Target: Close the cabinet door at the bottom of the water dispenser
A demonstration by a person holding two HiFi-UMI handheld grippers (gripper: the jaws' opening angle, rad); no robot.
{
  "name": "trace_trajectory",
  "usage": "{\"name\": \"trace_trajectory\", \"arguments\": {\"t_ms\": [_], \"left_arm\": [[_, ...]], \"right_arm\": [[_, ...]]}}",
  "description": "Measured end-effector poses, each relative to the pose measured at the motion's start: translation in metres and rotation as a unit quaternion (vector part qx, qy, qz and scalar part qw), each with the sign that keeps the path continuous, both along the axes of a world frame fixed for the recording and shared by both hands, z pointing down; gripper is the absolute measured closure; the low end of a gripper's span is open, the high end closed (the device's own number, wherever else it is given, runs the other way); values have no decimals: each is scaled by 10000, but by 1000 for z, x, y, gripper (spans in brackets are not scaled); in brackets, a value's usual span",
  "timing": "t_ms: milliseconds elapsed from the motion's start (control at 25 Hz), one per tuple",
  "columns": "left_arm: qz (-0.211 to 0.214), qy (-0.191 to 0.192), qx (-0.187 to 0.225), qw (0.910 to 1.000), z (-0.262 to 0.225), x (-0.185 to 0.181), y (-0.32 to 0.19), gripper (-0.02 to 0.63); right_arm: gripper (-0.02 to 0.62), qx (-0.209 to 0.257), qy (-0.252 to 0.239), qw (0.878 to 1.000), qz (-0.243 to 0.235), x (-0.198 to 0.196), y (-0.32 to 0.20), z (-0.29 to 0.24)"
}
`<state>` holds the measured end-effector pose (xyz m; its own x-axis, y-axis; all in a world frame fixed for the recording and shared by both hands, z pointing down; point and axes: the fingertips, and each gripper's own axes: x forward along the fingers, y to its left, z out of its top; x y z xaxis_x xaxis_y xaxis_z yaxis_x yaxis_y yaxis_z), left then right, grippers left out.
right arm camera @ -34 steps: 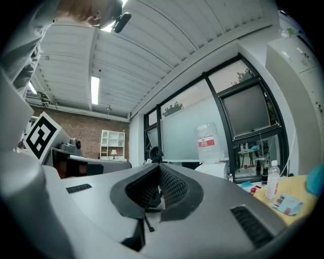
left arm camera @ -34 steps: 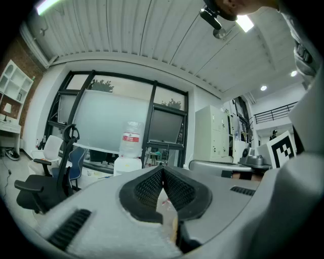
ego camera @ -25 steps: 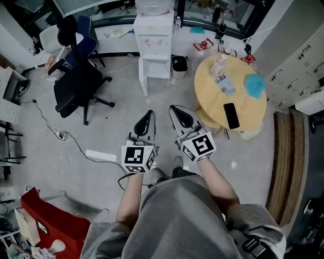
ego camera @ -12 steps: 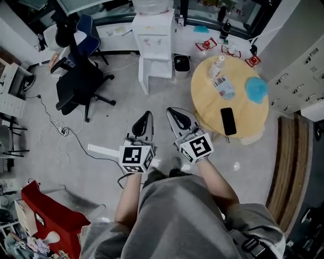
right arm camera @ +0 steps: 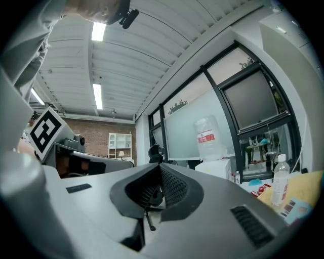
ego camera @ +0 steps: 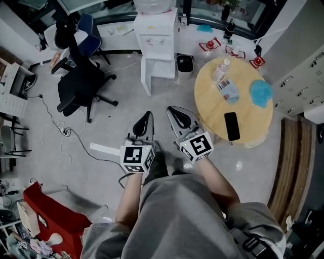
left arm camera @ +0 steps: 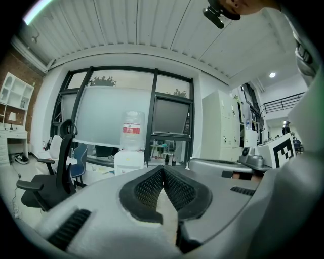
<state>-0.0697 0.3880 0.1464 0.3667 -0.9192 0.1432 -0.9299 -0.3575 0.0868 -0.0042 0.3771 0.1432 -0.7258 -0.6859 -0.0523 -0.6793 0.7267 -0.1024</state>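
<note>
The white water dispenser (ego camera: 154,38) stands at the far wall with a clear bottle (ego camera: 152,6) on top. Its bottom cabinet door (ego camera: 144,78) is swung open toward me on the left side. My left gripper (ego camera: 145,120) and right gripper (ego camera: 176,114) are held side by side over the floor, well short of the dispenser, both shut with nothing between the jaws. The dispenser (left arm camera: 129,163) appears in the left gripper view behind the left gripper (left arm camera: 162,170). In the right gripper view the dispenser (right arm camera: 216,168) is right of the right gripper (right arm camera: 159,167).
A black office chair (ego camera: 81,83) stands left of the dispenser and a small black bin (ego camera: 184,63) to its right. A round wooden table (ego camera: 243,109) carries a phone, a bottle and a blue cloth. Cables (ego camera: 58,134) and a power strip (ego camera: 104,149) lie on the floor.
Both grippers keep the same shut pose in front of the person. The view has shifted slightly, and a leg now shows forward under the left gripper.
</note>
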Motion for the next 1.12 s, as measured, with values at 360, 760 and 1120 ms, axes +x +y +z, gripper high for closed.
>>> {"name": "trace_trajectory", "arguments": {"t_ms": [360,760,1120], "left_arm": [[152,104,-120,9998,16,-37,-64,597],[383,234,-321,9985,30,-100,-129,597],[652,357,-434,9963,34,-130,-154,597]], "right_arm": [[583,-75,197,9997,142,-37,-60,13],[583,-241,298,9983,429,-96,-124,20],[583,-343,418,9964,660,-128,-146,22]]}}
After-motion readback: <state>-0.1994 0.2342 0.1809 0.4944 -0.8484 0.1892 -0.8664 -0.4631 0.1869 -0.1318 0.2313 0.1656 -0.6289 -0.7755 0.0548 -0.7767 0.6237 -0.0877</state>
